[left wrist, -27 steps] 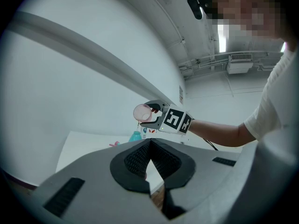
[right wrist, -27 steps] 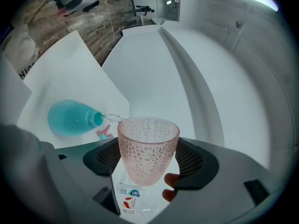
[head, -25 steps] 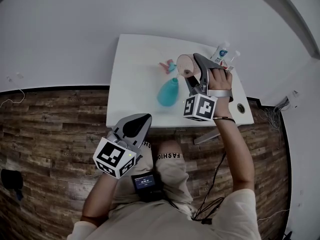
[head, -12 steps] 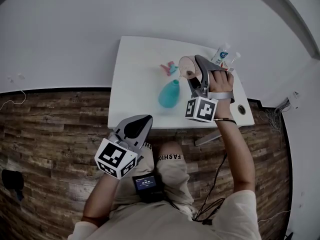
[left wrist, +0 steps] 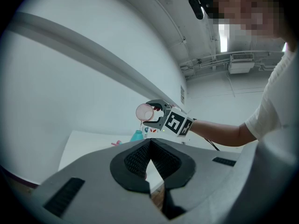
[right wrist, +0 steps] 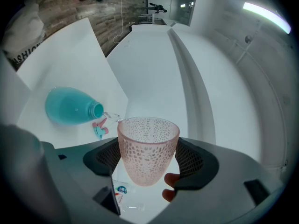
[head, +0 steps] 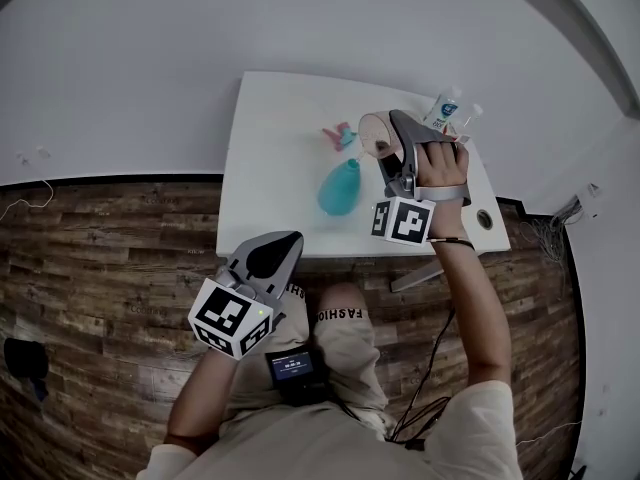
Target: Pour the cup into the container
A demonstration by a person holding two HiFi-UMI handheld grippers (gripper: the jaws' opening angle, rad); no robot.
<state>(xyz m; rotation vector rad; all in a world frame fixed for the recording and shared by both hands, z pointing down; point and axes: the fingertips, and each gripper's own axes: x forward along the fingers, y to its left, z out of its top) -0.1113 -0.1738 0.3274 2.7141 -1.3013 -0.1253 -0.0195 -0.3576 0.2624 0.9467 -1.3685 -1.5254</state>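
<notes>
My right gripper (head: 383,146) is shut on a pink dimpled cup (head: 374,134), held tipped above the white table (head: 270,148). In the right gripper view the cup (right wrist: 148,148) sits between both pads, and a thin clear stream (right wrist: 110,115) runs from its rim toward the open mouth of the teal bottle (right wrist: 70,106). The teal bottle (head: 338,188) stands on the table just left of the cup. My left gripper (head: 268,256) hangs shut and empty near the person's lap, off the table's front edge; its jaws (left wrist: 150,164) meet with nothing between them.
A pink-and-teal sprayer cap (head: 339,135) lies on the table behind the bottle. Two small white bottles (head: 443,106) stand at the back right corner. A cable hole (head: 485,218) is near the table's right front. Wooden floor surrounds the table.
The right gripper has rolled a little, tipping the cup slightly more. The left gripper has not moved.
</notes>
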